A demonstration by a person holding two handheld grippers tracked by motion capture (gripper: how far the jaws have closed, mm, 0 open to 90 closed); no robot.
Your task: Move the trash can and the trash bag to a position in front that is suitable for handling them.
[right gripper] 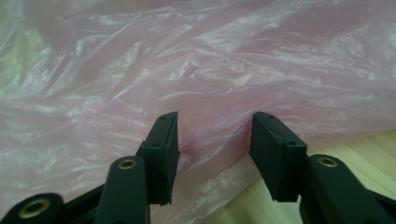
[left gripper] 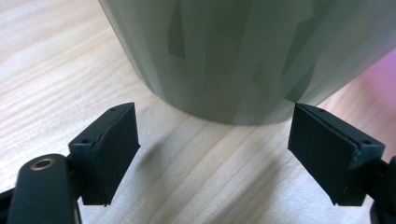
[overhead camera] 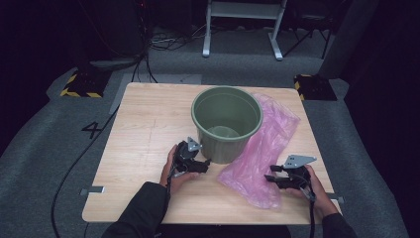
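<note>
While the high view shows the bucket's [overhead camera: 226, 123] inside, the left gripper view shows its base.

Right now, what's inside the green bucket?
The green bucket looks empty in the high view: bare inner wall and part of its floor. The near rim hides the front of the floor. The pink plastic bag lies outside, beside it on the table.

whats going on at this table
A person works at a wooden table with a two-jaw gripper in each hand. The left gripper sits open right by the base of an upright green bucket, not gripping it. The right gripper is at the edge of a crumpled pink plastic bag lying beside the bucket; its jaws stand apart with a fold of the bag between them, not yet pinched.
</note>
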